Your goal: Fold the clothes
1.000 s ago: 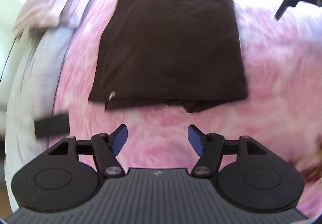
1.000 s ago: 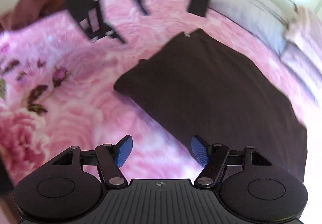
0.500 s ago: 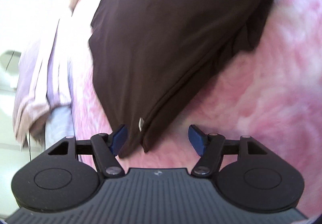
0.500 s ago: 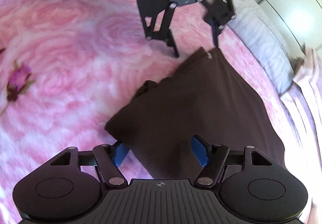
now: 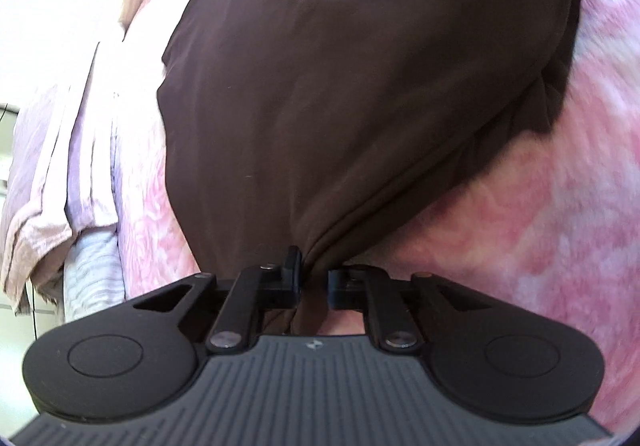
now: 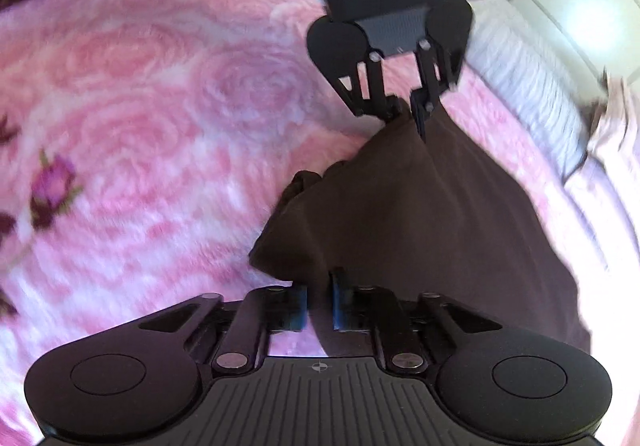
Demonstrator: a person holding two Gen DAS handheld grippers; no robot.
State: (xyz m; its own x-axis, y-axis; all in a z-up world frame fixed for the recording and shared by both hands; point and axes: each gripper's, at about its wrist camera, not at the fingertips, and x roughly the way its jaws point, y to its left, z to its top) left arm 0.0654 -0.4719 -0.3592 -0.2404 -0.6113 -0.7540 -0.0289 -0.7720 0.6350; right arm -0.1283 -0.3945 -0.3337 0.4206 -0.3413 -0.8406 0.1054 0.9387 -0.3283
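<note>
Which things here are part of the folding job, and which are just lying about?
In the job:
- dark brown garment
- left gripper, shut on one corner of it
- right gripper, shut on another corner

Lying about:
- pink rose-print blanket, under the garment
- pale pink cloth at the bed's edge
- grey striped bedding

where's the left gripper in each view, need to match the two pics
Left wrist view: the left gripper sits at bottom centre, its own view, jaws closed on a corner of the brown garment.
Right wrist view: the left gripper hangs at top centre-right, pinching the garment's far corner.
Shared landmark: the brown garment on the pink rose blanket, with the right gripper on its near corner.
</note>
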